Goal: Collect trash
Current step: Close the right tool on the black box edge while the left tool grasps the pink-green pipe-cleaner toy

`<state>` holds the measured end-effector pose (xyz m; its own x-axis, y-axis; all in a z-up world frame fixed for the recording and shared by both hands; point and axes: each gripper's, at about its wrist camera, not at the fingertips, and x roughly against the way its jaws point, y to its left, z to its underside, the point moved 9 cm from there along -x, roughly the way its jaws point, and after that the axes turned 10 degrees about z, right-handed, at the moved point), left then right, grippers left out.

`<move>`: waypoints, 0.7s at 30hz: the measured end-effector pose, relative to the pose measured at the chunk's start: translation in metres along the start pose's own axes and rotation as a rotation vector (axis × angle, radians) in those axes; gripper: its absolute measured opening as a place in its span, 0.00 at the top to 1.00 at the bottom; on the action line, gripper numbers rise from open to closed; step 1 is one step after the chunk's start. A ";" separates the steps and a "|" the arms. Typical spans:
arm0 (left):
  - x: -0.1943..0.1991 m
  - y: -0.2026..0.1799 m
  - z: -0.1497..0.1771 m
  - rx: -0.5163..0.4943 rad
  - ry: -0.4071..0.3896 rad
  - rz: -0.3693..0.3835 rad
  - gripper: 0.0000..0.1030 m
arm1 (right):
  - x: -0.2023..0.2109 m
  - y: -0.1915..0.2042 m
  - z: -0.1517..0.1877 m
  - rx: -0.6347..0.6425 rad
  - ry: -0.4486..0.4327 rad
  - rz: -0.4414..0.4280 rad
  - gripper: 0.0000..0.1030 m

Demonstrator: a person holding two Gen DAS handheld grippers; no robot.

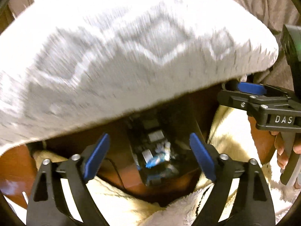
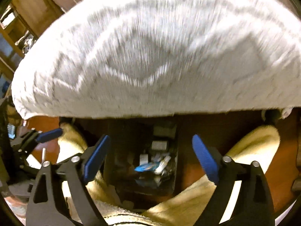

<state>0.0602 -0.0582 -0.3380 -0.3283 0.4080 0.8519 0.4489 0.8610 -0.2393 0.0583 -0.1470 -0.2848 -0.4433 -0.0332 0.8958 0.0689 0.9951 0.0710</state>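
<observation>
left gripper [image 1: 149, 158]: black frame, blue padded fingers [image 1: 97, 157], spread wide, nothing between them; points down toward the bin. Also seen at left edge of right wrist view [image 2: 49, 132], only one blue pad clear there.
brown wooden floor [image 1: 11, 173]: glossy, reddish, visible at lower left and around the bin.
cream fleece trousers [image 1: 122, 197]: person's legs, one on each side of the bin, knees spread; fuzzy pale yellow fabric.
white-grey patterned cushion [image 1: 116, 56]: big soft cushion with grey geometric lines, fills upper half of both views, motion-blurred; its lower edge overhangs the far side of the bin. No pad touches it.
dark rectangular trash bin [image 1: 140, 171]: on floor between the legs, directly below both grippers, top open.
trash [image 1: 156, 159]: blue-and-white wrappers [image 2: 145, 167] and white crumpled paper bits, lying inside the bin, toward its middle; blurred, exact items cannot be told.
right gripper [image 2: 151, 159]: same black frame, blue fingers [image 2: 205, 158], spread wide, empty; aims down at bin. In left wrist view it sits at right edge [image 1: 246, 90], side-on, white "DAS" lettering on body.
person's hand [image 1: 282, 150]: bare fingers wrapped around the right gripper's handle, right edge.
wooden shelving [image 2: 17, 28]: upper left corner of right wrist view, blurred contents.
</observation>
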 end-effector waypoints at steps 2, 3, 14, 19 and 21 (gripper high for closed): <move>0.019 0.003 -0.011 -0.007 -0.040 -0.016 0.13 | 0.014 -0.001 -0.013 0.005 -0.045 0.011 0.10; 0.029 0.004 -0.019 -0.011 -0.066 -0.024 0.12 | 0.024 -0.004 -0.021 0.006 -0.075 0.021 0.10; 0.083 0.027 -0.101 -0.023 -0.223 -0.100 0.10 | 0.065 -0.033 -0.101 -0.028 -0.242 0.098 0.06; 0.079 0.050 -0.143 0.000 -0.255 -0.135 0.11 | 0.048 -0.050 -0.139 -0.074 -0.242 0.105 0.06; 0.077 0.056 -0.159 0.002 -0.263 -0.138 0.11 | 0.037 -0.049 -0.148 -0.087 -0.242 0.111 0.06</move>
<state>0.1918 -0.0269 -0.2119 -0.5905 0.3512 0.7267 0.3835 0.9143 -0.1303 0.1708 -0.2108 -0.1902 -0.6289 0.1088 0.7699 0.2005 0.9794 0.0254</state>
